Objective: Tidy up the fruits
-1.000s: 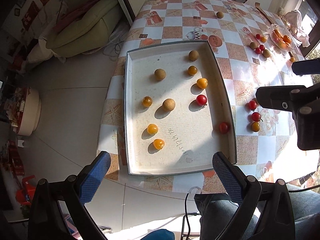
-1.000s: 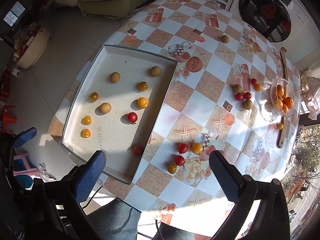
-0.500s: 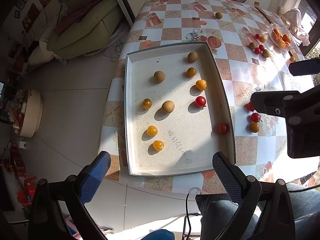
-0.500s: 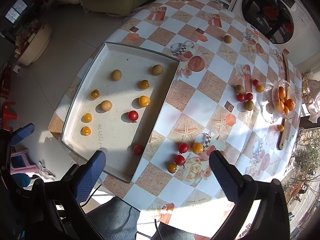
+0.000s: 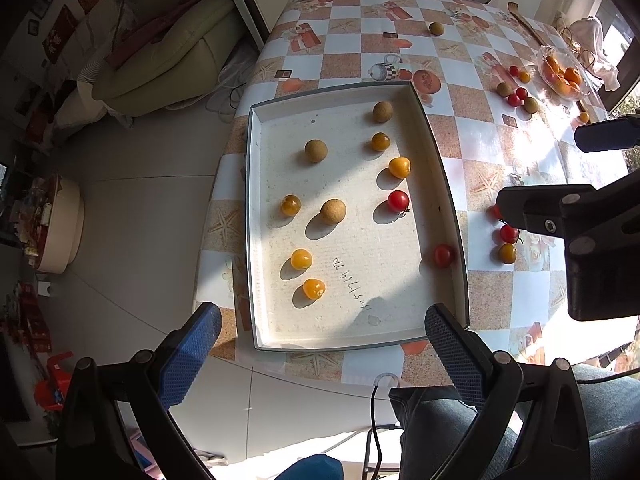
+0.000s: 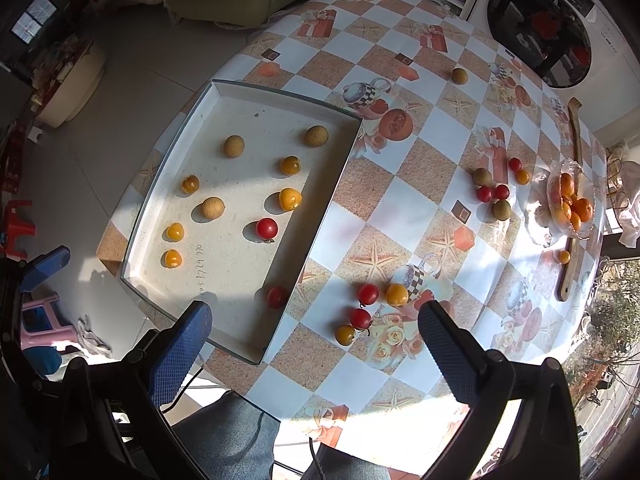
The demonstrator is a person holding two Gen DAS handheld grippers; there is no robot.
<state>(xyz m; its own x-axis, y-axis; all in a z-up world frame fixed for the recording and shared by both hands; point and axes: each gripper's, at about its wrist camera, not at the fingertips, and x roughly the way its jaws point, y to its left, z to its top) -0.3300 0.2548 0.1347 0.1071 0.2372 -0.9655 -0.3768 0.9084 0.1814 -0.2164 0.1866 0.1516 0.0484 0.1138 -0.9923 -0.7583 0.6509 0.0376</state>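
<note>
A white tray [image 5: 256, 240] [image 6: 332, 184] sits on the checkered table and holds several small fruits: brown longans, yellow tomatoes and two red tomatoes [image 5: 398, 201] [image 6: 267, 228]. A loose cluster of red and yellow tomatoes [image 6: 368, 294] [image 5: 508, 234] lies on the table right of the tray. More fruits [image 6: 490, 192] lie farther back. My left gripper [image 5: 320, 344] is open and empty, high above the tray's near edge. My right gripper [image 6: 316, 340] is open and empty, above the near cluster.
A glass dish of oranges [image 6: 572, 204] [image 5: 562, 74] stands at the far right beside a wooden backscratcher [image 6: 572, 216]. A single longan [image 6: 460, 76] lies at the back. A washing machine [image 6: 548, 20] and a green sofa [image 5: 160, 56] stand beyond the table. My knees are below the table edge.
Both grippers have risen slightly and drifted back, so the table looks a little smaller. The fruits have not moved. Both grippers stay open.
</note>
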